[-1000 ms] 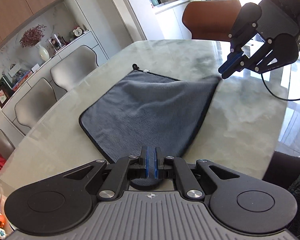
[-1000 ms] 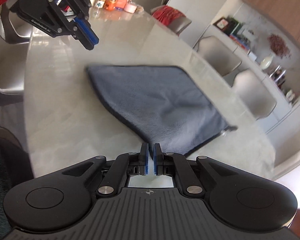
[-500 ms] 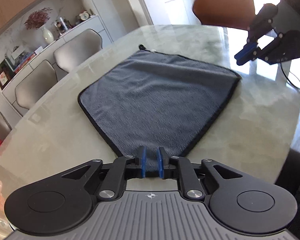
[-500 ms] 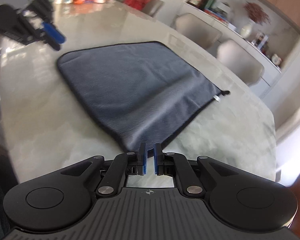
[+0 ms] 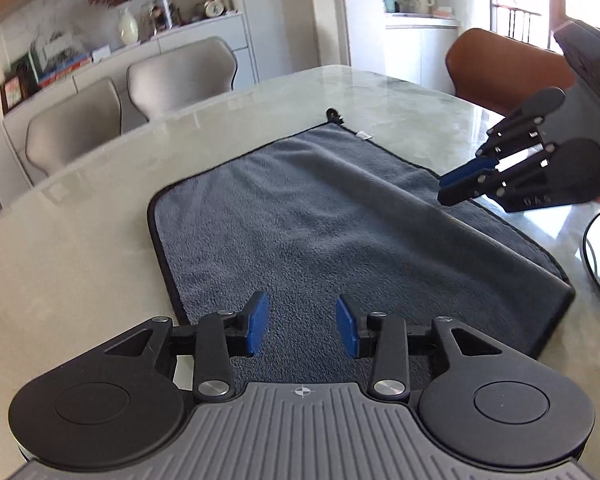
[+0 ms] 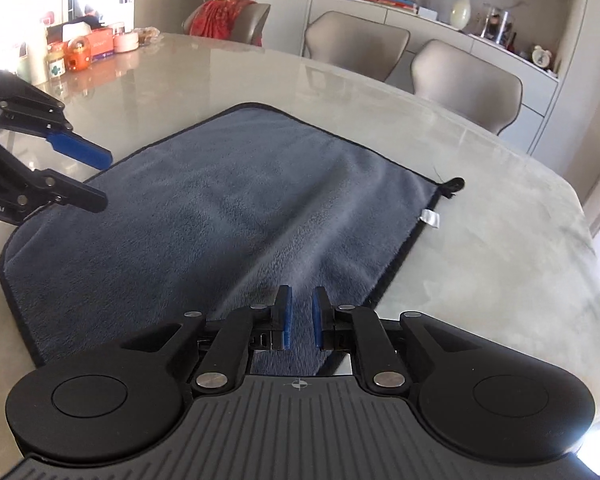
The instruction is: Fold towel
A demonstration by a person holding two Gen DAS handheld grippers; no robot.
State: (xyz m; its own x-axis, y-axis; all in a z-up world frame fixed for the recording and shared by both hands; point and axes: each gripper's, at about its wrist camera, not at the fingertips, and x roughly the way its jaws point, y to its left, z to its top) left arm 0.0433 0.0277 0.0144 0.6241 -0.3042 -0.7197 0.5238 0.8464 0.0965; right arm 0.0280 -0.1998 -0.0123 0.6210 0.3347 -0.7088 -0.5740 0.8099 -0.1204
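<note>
A grey towel with a dark hem point(image 5: 320, 232) lies spread flat on the pale marble table point(image 5: 80, 248). It also fills the middle of the right wrist view point(image 6: 228, 216), with a hanging loop and a white label at its far right corner. My left gripper point(image 5: 302, 328) is open and empty, just above the towel's near edge. My right gripper point(image 6: 299, 316) has its jaws a small way apart with nothing between them, over the towel's near right corner. Each gripper shows in the other's view: the right one point(image 5: 466, 184) and the left one point(image 6: 88, 176).
Beige chairs point(image 5: 180, 76) stand along the table's far side, with a sideboard of books and a vase behind. A brown chair point(image 5: 500, 68) stands at the right end. Jars and boxes point(image 6: 88, 48) sit at the table's far left end.
Both grippers opened and let go of the towel's corners. The towel, stretched a second ago, now lies flat. Both grippers swung round to face across it.
</note>
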